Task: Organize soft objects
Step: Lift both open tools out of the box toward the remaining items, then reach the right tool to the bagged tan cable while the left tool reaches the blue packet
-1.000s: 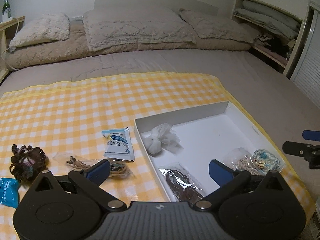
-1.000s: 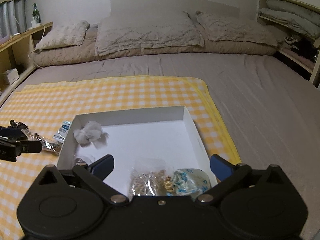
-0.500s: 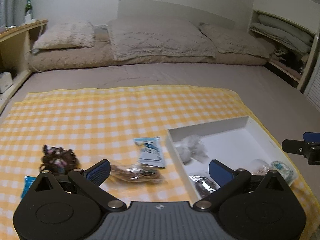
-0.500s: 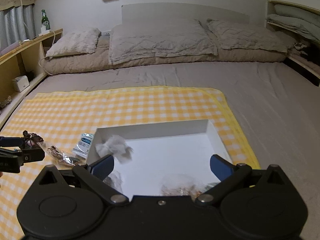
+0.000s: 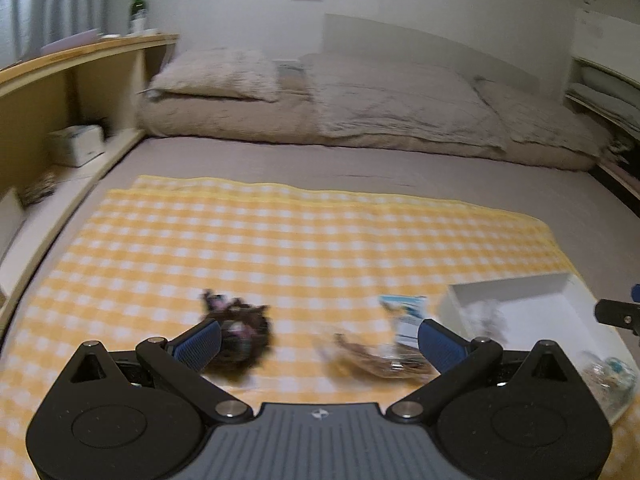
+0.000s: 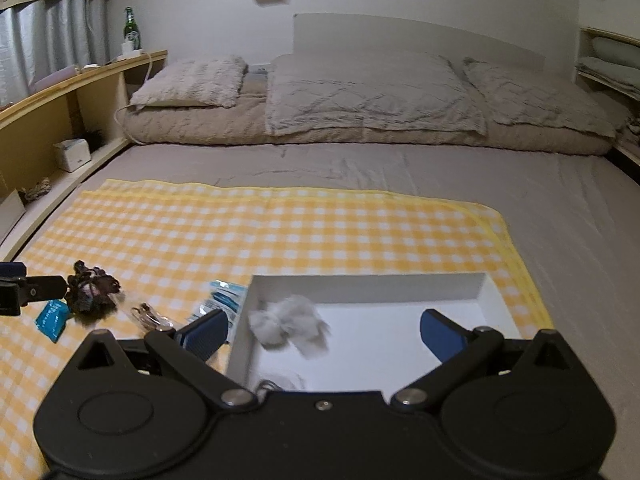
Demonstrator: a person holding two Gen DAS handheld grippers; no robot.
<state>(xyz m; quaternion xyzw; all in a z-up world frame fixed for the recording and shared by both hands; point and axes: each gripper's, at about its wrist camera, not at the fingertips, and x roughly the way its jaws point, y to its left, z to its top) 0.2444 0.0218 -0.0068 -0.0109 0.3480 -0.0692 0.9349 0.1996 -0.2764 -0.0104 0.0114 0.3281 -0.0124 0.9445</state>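
Blue-padded left fingers (image 5: 199, 345) spread wide, empty; right fingers (image 6: 443, 334) likewise, over white box (image 6: 496, 300).

bed (image 6: 500, 184) | checked cloth (image 6: 280, 232) spread on it, pillows (image 6: 372, 92) far ahead of fingers | on cloth: white box (image 6: 496, 300) between right fingers, dark hair ties (image 5: 244, 336) at left finger

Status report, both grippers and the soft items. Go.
Left gripper open, empty, facing dark scrunchie bundle on checked cloth. Right gripper open over white box. Nothing in the way.
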